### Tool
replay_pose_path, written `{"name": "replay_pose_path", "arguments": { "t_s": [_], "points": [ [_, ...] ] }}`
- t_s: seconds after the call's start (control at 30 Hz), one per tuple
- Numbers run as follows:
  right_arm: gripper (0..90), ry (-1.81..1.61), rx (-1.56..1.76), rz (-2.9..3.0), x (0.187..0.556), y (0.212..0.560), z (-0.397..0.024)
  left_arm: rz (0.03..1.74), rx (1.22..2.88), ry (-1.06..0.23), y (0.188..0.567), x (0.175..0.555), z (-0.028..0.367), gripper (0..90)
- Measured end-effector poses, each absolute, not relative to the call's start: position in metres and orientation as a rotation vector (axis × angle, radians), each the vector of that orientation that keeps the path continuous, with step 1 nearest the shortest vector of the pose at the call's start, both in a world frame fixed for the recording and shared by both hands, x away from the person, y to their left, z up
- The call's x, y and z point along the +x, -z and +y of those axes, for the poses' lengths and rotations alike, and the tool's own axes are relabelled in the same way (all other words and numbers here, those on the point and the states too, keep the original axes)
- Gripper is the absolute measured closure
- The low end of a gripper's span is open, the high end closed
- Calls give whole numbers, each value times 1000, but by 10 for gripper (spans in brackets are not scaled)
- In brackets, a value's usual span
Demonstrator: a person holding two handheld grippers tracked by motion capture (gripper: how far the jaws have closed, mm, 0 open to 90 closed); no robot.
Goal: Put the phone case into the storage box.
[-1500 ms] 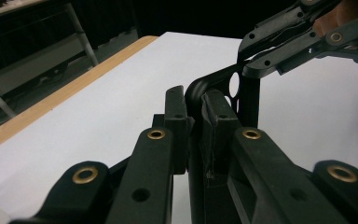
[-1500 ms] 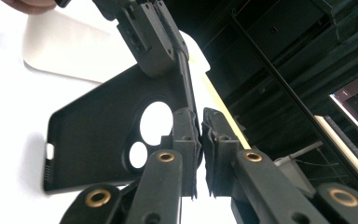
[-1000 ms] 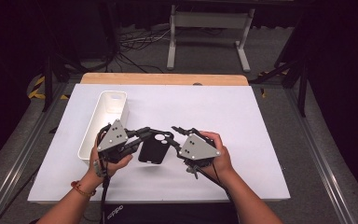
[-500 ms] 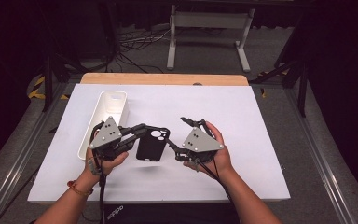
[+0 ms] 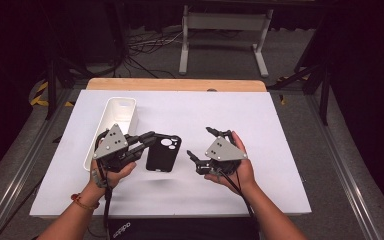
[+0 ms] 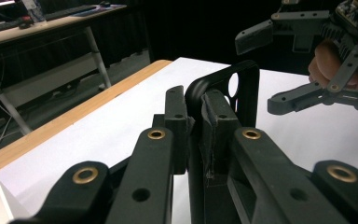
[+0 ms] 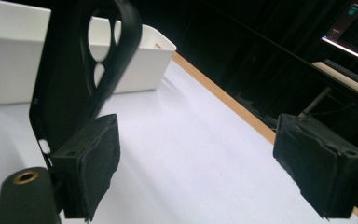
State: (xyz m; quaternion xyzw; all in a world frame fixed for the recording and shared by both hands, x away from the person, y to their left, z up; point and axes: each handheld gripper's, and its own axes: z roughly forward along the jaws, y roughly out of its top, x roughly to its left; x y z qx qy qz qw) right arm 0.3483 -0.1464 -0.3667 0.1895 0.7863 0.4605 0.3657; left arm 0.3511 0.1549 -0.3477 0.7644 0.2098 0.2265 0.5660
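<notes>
Forearms enter from the bottom of the high view. At lower left, the left gripper (image 5: 147,141) is clamped on the edge of a black phone case (image 5: 163,153), held just above the white table (image 5: 280,130) at centre. Right of it, apart, the right gripper (image 5: 203,145) has just been opening, its jaws wide with nothing between. Farther up left sits a white bin (image 5: 117,117).

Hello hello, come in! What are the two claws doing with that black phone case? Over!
Left gripper shut on phone case, held off the table. Right gripper jaws just opened wide, nothing between them, apart from the case. White bin at left, not in the way.
</notes>
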Motion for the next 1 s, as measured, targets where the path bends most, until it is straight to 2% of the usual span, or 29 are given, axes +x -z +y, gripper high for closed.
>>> {"name": "replay_pose_path", "arguments": {
  "t_s": [1.0],
  "points": [
    [160, -1163, 601, 2011, 318, 410, -220, 508, 1761, -536, 341, 350, 160, 827]
  ]
}}
